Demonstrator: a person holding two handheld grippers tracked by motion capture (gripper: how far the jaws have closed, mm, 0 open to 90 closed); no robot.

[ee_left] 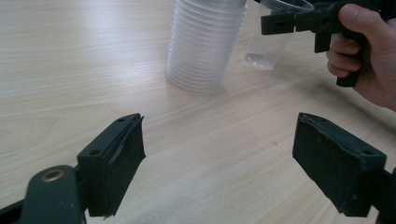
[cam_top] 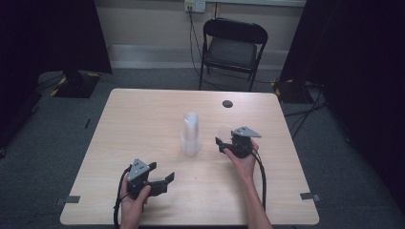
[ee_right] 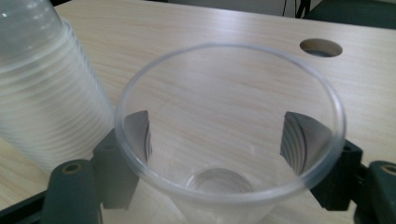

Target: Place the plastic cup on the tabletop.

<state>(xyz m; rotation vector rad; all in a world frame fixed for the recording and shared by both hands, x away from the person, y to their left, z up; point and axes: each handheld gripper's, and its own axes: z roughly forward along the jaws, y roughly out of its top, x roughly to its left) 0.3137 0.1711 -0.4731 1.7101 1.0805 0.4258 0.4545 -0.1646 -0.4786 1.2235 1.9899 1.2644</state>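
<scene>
A tall stack of clear plastic cups (cam_top: 191, 135) (ee_left: 205, 42) (ee_right: 42, 93) stands upright at the middle of the wooden table (cam_top: 143, 114). Just right of the stack stands a single clear cup (cam_top: 223, 130) (ee_left: 273, 35) (ee_right: 219, 179), its base on the table. My right gripper (cam_top: 224, 139) (ee_right: 215, 135) is shut on this cup, one jaw against each side of its wall. My left gripper (cam_top: 163, 171) (ee_left: 219, 128) hovers near the table's front left, jaws wide open with nothing between them, pointing towards the stack.
A round cable hole (cam_top: 228, 103) (ee_right: 321, 47) sits in the table's far right part. A black folding chair (cam_top: 232, 47) stands beyond the far edge. Bare tabletop lies left of the stack and between the two grippers.
</scene>
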